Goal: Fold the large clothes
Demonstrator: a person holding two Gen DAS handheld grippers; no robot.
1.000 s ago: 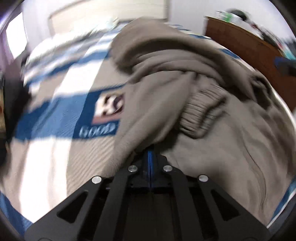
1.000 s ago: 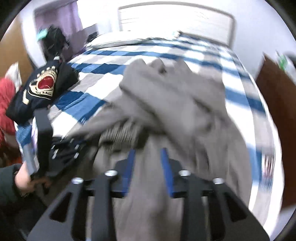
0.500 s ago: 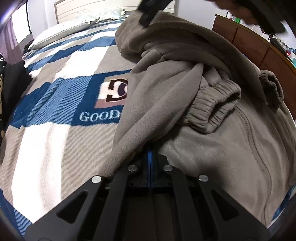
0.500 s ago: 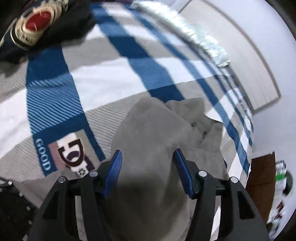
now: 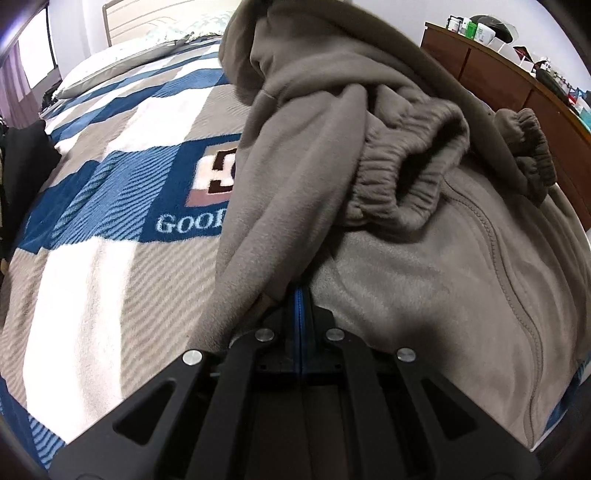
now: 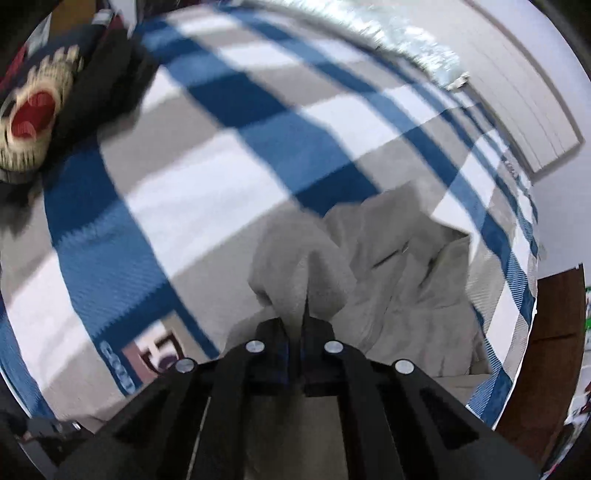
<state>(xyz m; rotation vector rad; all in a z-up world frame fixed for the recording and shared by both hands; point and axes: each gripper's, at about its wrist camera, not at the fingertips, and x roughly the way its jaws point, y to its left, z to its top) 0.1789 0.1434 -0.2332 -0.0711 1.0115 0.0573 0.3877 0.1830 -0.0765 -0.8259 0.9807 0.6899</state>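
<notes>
Grey-brown fleece hoodie (image 5: 388, 229) heaped on blue, white and grey checked blanket (image 5: 110, 229) covering the bed; blanket patch lettered "GOO…" partly covered by the garment's near edge. Ribbed elastic cuff (image 5: 399, 184) of one sleeve lying on top of the body panel, second gathered cuff (image 5: 528, 147) farther right. Hood part raised at top centre of the left wrist view.

Left gripper (image 5: 300, 306): blue-lined jaws pressed together, a fold of the hoodie's near edge pinched between them.

Right gripper (image 6: 301, 314): jaws drawn almost fully together, pinching a raised peak of the same hoodie (image 6: 388, 280); remaining fabric crumpled on the blanket (image 6: 221, 184) below and to the right. View blurred by motion.

Background, left wrist view: wooden dresser (image 5: 498, 74) along the right, small items on top; pillow (image 5: 122, 66) and headboard (image 5: 155, 14) at the far end of the bed. Right wrist view: black garment with red-and-cream emblem (image 6: 40, 110) at the upper left on the blanket.
</notes>
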